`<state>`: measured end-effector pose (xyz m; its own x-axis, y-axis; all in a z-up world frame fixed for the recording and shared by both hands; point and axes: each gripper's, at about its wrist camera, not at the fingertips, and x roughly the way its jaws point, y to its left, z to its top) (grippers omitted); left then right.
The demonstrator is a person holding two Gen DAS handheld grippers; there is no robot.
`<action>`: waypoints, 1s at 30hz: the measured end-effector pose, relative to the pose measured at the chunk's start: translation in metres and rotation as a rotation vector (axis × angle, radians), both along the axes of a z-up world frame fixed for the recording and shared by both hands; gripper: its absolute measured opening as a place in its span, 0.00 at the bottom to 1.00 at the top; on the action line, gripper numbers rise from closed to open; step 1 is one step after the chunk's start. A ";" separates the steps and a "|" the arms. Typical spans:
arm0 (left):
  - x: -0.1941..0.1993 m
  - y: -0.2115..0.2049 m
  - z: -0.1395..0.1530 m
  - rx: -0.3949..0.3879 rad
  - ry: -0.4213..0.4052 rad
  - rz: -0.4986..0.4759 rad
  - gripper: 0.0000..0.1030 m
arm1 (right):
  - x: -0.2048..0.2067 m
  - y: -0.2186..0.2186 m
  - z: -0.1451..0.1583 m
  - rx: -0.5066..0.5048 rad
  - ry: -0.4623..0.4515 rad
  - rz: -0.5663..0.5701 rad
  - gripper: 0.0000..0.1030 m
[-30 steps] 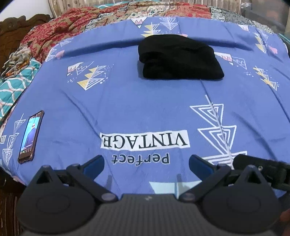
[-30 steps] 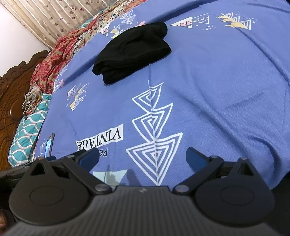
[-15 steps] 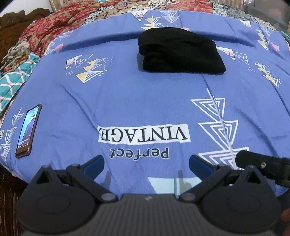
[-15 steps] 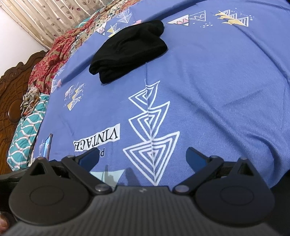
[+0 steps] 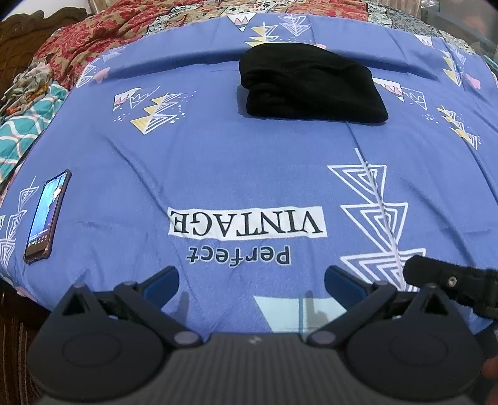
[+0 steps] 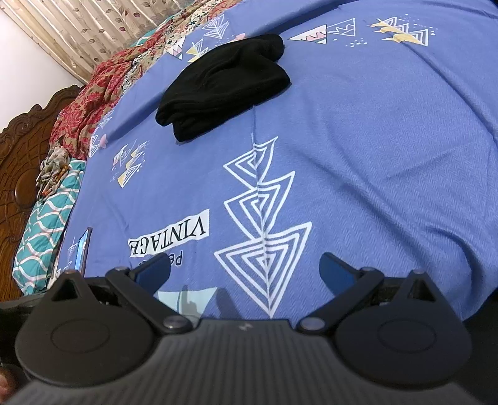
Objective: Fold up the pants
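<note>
The black pants (image 5: pixel 311 84) lie folded in a compact bundle on the far part of the blue printed bedsheet (image 5: pixel 218 162); they also show in the right wrist view (image 6: pixel 222 84). My left gripper (image 5: pixel 252 282) is open and empty, low over the sheet's near edge, well short of the pants. My right gripper (image 6: pixel 244 269) is open and empty too, beside the left one, with the pants far ahead to its upper left. Part of the right gripper's body (image 5: pixel 451 283) shows at the right edge of the left wrist view.
A phone (image 5: pixel 46 216) lies on the sheet at the left; it also shows in the right wrist view (image 6: pixel 82 249). A red patterned quilt (image 5: pixel 102 40) and teal pillow (image 6: pixel 43 224) lie at the far left. A carved wooden headboard (image 6: pixel 15 162) and curtain (image 6: pixel 102 28) stand behind.
Both grippers have drawn slightly back and shifted; the pants sit a little higher in the views. The pants themselves have not moved. Both grippers stay open.
</note>
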<state>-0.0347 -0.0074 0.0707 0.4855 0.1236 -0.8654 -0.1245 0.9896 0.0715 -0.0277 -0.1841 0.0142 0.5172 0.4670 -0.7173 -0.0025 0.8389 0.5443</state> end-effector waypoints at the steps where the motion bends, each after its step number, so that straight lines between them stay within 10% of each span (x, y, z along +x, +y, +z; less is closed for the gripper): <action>1: 0.000 0.000 0.000 0.001 0.001 0.002 1.00 | 0.000 0.001 0.000 0.000 0.000 0.001 1.00; 30: 0.002 0.004 -0.009 -0.011 0.045 0.020 1.00 | -0.001 0.001 -0.001 -0.004 0.000 0.009 1.00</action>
